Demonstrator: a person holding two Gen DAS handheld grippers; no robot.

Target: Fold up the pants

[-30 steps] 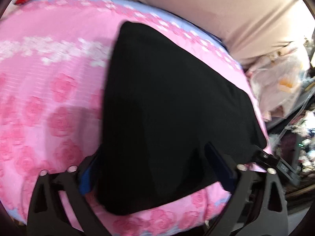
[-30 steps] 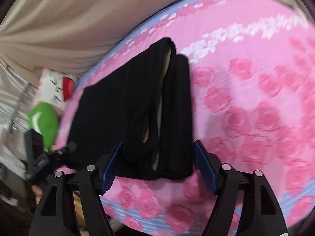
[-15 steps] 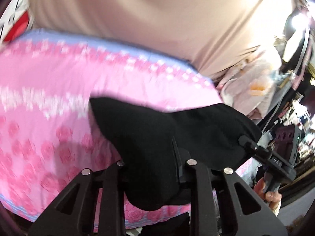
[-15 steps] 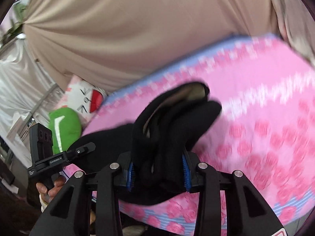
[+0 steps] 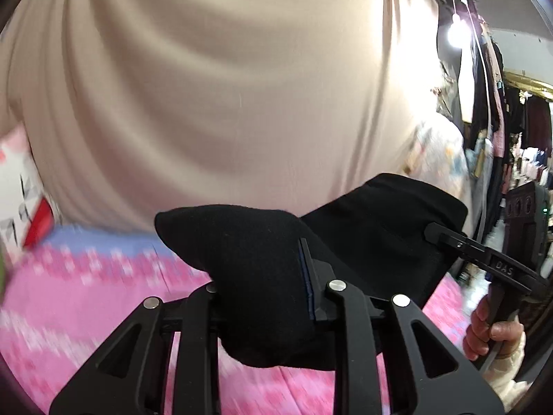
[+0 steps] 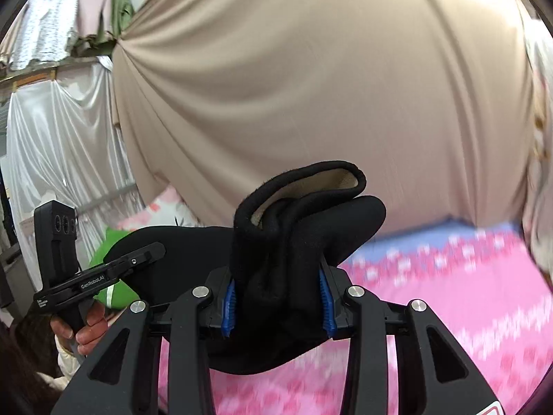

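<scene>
Now both tools have closed on the black pants (image 5: 262, 276) and lifted them. A second ago the fingers stood wide on either side of the cloth, which lay flat on the pink rose-patterned bed cover (image 5: 86, 297); half a second ago they had pinched in with the fabric only beginning to bunch. The views have since tilted up, so the beige curtain (image 5: 214, 86) fills most of each picture and the bed cover shows only along the bottom, blurred.

From the left wrist camera, the left tool (image 5: 268, 297) is narrowed hard on a thick wad of the pants, which bulges up between and over the fingers. The cloth runs right to the right tool (image 5: 446, 238), whose tip is set against the far raised corner, with the person's right hand (image 5: 494, 328) on its handle.

The right wrist camera shows the right tool (image 6: 276, 304) clamped on a bundle of several layers between its blue pads (image 6: 228, 306). Here a tan lining (image 6: 321, 186) shows inside the topmost fold, something the left view does not reveal. The left tool (image 6: 138, 259) is at the left, tip on the black fabric, gripped by the left hand (image 6: 86, 328). Behind it sits a green cushion (image 6: 107, 269) and white draped cloth (image 6: 58, 145).

Only the left view takes in hanging clothes (image 5: 484, 86) and a bright lamp (image 5: 456, 29) at the right.
</scene>
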